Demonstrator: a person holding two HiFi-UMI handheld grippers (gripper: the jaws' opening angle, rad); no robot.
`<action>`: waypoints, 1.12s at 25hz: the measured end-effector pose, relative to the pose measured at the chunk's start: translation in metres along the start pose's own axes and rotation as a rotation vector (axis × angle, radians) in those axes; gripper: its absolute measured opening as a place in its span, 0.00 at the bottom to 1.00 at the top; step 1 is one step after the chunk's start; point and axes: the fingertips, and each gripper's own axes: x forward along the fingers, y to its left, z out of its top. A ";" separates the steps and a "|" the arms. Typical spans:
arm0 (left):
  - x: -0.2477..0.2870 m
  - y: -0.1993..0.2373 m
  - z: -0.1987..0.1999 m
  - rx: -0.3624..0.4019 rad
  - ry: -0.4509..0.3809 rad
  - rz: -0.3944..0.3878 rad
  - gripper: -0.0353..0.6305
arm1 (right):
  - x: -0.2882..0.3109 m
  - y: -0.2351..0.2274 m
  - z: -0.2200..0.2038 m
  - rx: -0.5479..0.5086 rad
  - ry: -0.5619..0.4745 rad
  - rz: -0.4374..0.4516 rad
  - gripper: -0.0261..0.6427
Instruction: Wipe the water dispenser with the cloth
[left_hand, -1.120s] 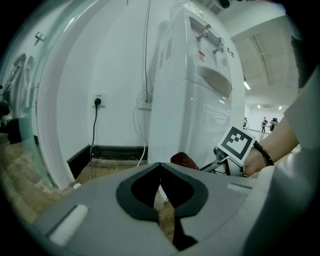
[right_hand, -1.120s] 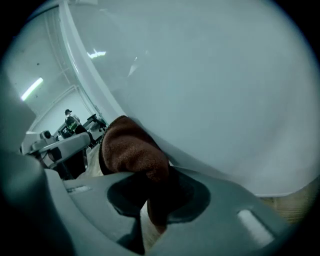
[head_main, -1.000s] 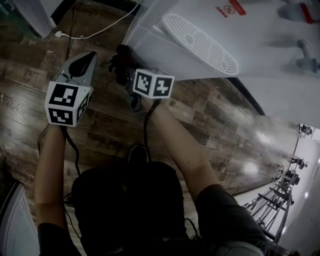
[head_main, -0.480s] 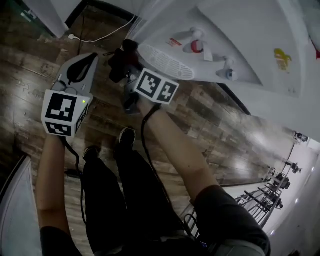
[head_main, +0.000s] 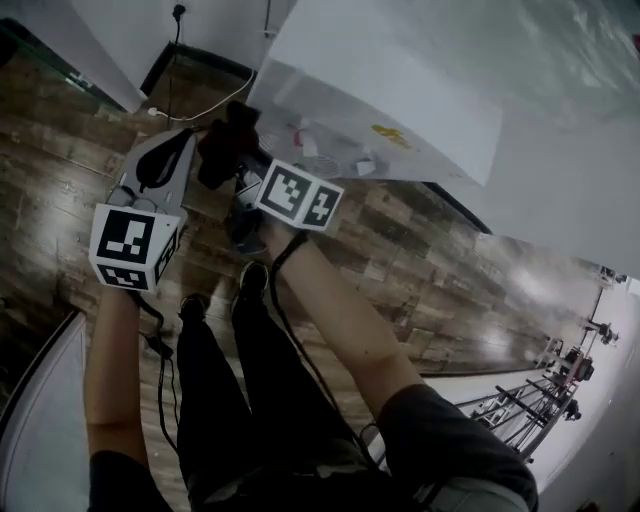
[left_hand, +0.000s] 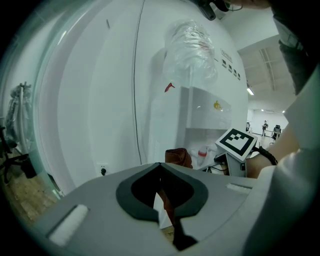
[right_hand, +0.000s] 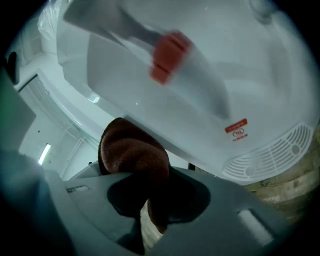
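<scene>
Right gripper (right_hand: 159, 174) pinches the brown cloth (right_hand: 132, 152), jaws parted only by its bunched fold. We see the cloth close under the white water dispenser (right_hand: 200, 115), below its red tap (right_hand: 170, 55) (contact unclear). Left gripper (left_hand: 160, 167): jaws pressed together, empty.

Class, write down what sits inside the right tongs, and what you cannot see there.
A brown cloth is clamped in the right tongs, its bunch standing out past them toward the dispenser. The bunch covers the dispenser's surface behind it, so touch cannot be told.
</scene>
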 end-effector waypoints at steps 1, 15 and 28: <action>-0.002 -0.002 0.011 -0.003 -0.002 0.001 0.08 | -0.005 0.010 0.009 0.000 -0.012 0.004 0.13; -0.052 -0.059 0.113 0.011 -0.038 -0.066 0.08 | -0.081 0.149 0.084 -0.046 -0.107 0.136 0.13; -0.158 -0.107 0.135 0.028 -0.052 -0.252 0.08 | -0.209 0.213 0.056 -0.136 -0.326 0.044 0.13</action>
